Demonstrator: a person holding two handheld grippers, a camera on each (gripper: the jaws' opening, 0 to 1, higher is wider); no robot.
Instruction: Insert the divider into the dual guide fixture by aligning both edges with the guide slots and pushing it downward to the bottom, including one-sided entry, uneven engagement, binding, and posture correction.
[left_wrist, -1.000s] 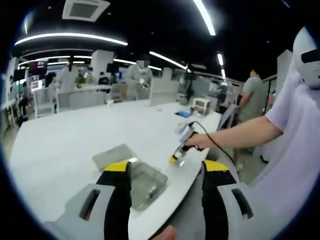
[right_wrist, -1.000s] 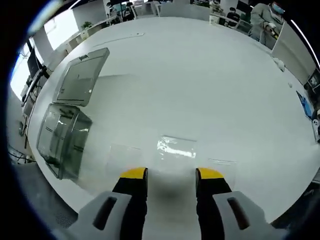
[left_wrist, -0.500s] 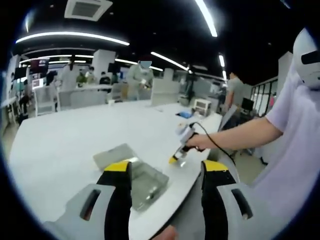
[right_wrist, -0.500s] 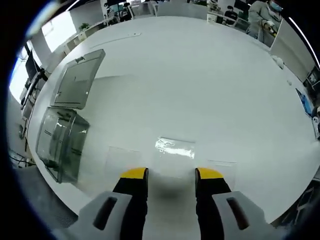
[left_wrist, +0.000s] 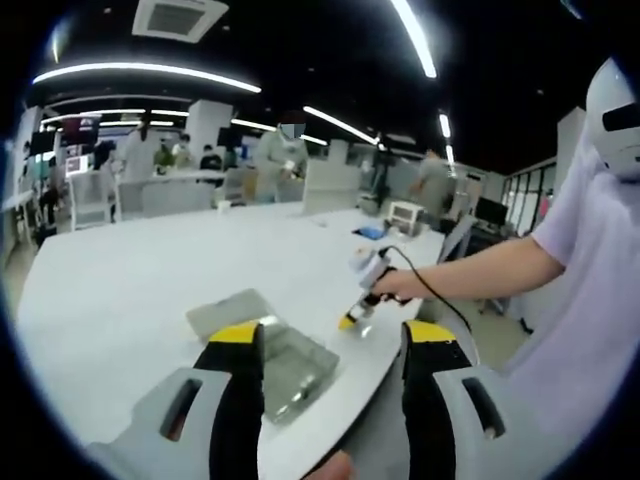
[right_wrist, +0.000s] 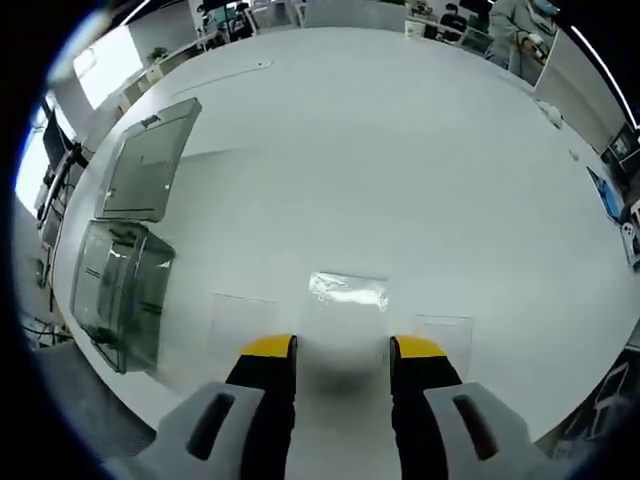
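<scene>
Each claw has grey moulded bodies with dark slots, black jaws and yellow tips: left claw (left_wrist: 334, 340), right claw (right_wrist: 342, 350). Right of the left claw, the person wears a pale lilac short sleeve (left_wrist: 590, 240).

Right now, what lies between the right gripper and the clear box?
In the right gripper view, a clear divider sheet lies flat on the table between the right gripper and the box.

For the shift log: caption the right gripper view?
Open right gripper above a clear divider on the white table, clear fixture nearby.
</scene>
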